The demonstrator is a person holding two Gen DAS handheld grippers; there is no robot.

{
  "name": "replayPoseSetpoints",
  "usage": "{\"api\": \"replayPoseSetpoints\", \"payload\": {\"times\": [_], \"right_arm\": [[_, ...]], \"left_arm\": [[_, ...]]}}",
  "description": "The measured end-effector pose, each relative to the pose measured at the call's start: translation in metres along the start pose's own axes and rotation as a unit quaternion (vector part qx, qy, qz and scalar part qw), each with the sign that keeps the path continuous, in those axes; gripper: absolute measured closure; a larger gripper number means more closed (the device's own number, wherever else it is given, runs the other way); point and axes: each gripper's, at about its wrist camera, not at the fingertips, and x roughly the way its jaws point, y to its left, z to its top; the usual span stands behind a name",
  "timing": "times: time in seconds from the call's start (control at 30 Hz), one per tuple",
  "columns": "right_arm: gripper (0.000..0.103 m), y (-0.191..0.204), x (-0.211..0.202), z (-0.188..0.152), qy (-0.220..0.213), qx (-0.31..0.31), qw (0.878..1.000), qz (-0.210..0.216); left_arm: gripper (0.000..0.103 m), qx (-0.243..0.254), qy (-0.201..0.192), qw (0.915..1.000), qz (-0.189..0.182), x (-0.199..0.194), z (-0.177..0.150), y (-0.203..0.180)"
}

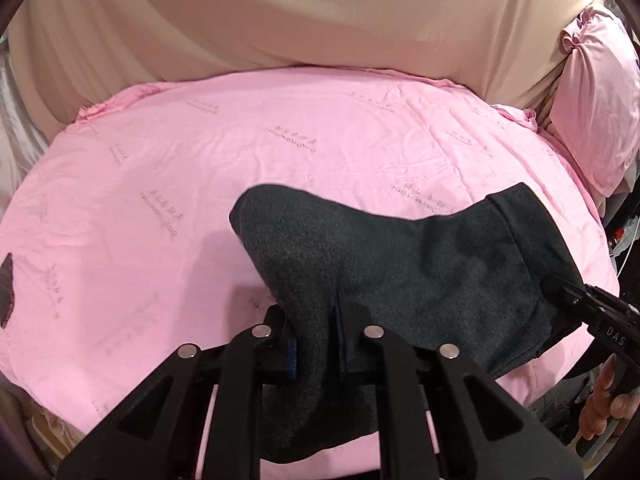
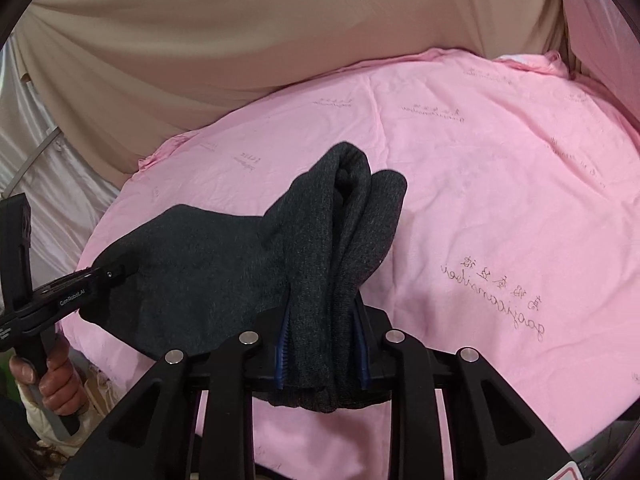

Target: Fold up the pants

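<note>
The dark grey knit pants (image 1: 420, 276) hang folded between my two grippers above the pink bedsheet (image 1: 200, 168). My left gripper (image 1: 314, 344) is shut on one bunched end of the pants. My right gripper (image 2: 320, 344) is shut on the other end, where the cloth stands up in thick folds (image 2: 352, 208). The right gripper shows at the right edge of the left wrist view (image 1: 576, 300), and the left gripper at the left edge of the right wrist view (image 2: 96, 276). The pants sag between them, lifted off the sheet.
The pink sheet (image 2: 500, 184) covers the bed, with beige curtain cloth (image 1: 300, 12) behind it. A pink pillow (image 1: 596, 92) lies at the far right. A small dark piece of cloth (image 1: 6, 292) shows at the sheet's left edge.
</note>
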Motion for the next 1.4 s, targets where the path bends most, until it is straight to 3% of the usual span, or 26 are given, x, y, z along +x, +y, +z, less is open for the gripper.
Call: {"api": "replayPoseSetpoints", "payload": {"times": [0.27, 0.6, 0.93, 1.4], "right_arm": [[0.080, 0.023, -0.030, -0.013, -0.025, -0.015, 1.000, 0.009], [0.080, 0.039, -0.046, 0.000, -0.060, -0.032, 0.998, 0.016], [0.081, 0.050, -0.006, 0.063, -0.068, -0.041, 0.997, 0.018], [0.081, 0.043, 0.059, 0.175, -0.106, -0.038, 0.993, 0.017]], "left_arm": [[0.091, 0.005, -0.026, 0.9996, 0.007, -0.041, -0.015, 0.008], [0.091, 0.015, -0.067, 0.9974, 0.019, -0.060, 0.000, 0.006], [0.091, 0.012, -0.072, 0.9964, 0.044, -0.027, 0.054, 0.022], [0.091, 0.024, -0.094, 0.9929, 0.069, 0.038, 0.161, 0.033]]}}
